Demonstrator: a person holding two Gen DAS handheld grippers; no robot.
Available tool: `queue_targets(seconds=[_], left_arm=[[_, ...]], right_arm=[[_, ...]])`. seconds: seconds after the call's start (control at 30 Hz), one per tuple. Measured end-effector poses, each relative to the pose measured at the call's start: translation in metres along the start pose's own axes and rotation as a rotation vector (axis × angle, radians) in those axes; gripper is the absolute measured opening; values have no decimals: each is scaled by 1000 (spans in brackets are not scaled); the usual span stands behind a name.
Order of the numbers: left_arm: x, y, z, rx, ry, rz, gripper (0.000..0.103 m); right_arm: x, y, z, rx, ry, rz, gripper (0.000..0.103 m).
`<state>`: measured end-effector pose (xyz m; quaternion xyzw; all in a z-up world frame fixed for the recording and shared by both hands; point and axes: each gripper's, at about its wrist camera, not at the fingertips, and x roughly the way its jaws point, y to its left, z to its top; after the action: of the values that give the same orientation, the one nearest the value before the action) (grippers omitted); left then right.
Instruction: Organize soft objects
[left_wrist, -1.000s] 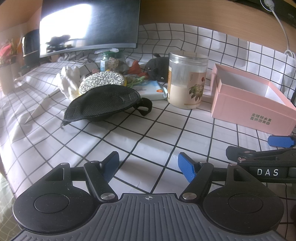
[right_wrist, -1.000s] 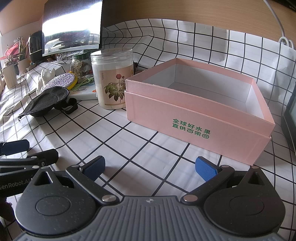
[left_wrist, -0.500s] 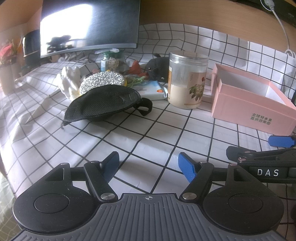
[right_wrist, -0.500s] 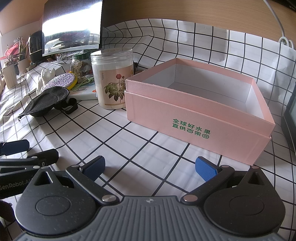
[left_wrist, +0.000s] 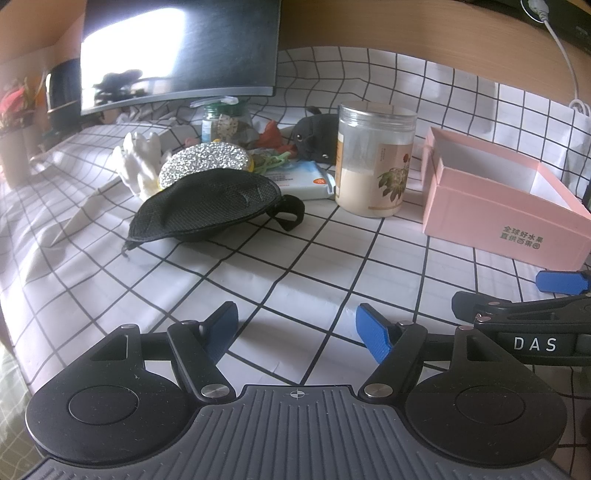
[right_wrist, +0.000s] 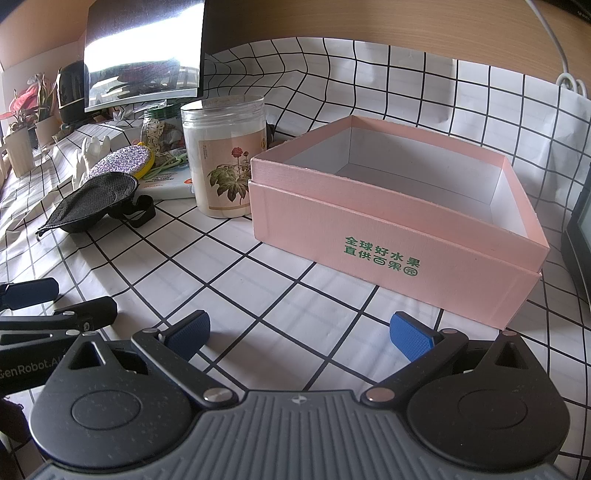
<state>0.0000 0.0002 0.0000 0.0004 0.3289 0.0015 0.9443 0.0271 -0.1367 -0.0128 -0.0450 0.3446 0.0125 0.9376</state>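
Nothing has been moved since the earlier frames: the left gripper (left_wrist: 296, 323) and right gripper (right_wrist: 299, 332) are held low over the worktop (left_wrist: 258, 266), fingers released and empty. The black mask (left_wrist: 207, 205) is left lying beside the jar (left_wrist: 373, 158); the pink box (right_wrist: 399, 210) is unfilled, so organizing is judged not yet begun.

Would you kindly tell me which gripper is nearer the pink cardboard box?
Right. The right gripper sits just in front of the pink cardboard box; the left gripper is farther off, to the box's left.
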Motion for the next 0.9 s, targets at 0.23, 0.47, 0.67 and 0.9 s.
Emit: queue_targets(seconds=[0.23,0.47,0.67,0.9], left_arm=[[0,0,0,0,0,0,77],[0,0,0,0,0,0,77],[0,0,0,-1,0,-1,77],[-2,11,1,-25,0,-40,72]], right_arm=[[0,0,0,0,0,0,103],[0,0,0,0,0,0,103],[1,0,-1,0,0,0,103],[4,-2,12,-16,81,29,103]])
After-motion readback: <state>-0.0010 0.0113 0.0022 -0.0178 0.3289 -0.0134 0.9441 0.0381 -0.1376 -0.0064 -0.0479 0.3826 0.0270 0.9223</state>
